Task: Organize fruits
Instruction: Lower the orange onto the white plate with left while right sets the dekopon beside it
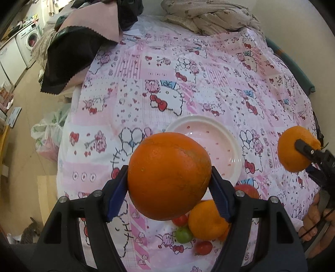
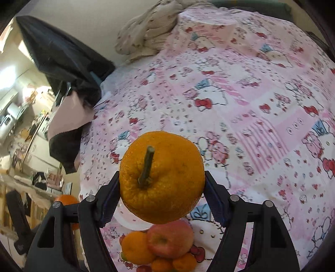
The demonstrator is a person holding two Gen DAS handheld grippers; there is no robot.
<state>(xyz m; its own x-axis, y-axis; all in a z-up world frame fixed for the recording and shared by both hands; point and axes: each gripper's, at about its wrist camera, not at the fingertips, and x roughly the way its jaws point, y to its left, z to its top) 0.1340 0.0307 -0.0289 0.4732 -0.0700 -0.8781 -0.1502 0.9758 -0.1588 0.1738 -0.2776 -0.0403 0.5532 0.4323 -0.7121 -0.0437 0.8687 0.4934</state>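
Note:
My left gripper (image 1: 168, 177) is shut on a large smooth orange (image 1: 169, 176), held above the patterned bedsheet. Behind it lies an empty white and pink plate (image 1: 217, 142). My right gripper (image 2: 162, 180) is shut on a bumpy orange with a green stem (image 2: 162, 177); the same orange with a stem (image 1: 296, 149) shows at the right edge of the left wrist view. Below both grippers sits a pile of fruit: a red apple (image 2: 170, 238), a mandarin (image 1: 207, 219), a green fruit (image 1: 183, 234) and small red ones (image 1: 204, 248).
A pink cartoon-print sheet (image 1: 188, 73) covers the bed. Crumpled beige bedding (image 1: 211, 16) lies at the far end, and dark and pink cloth (image 1: 73, 52) hangs off the left side. A plastic bag (image 1: 48, 134) sits on the floor; a hand (image 1: 314, 219) holds the right gripper.

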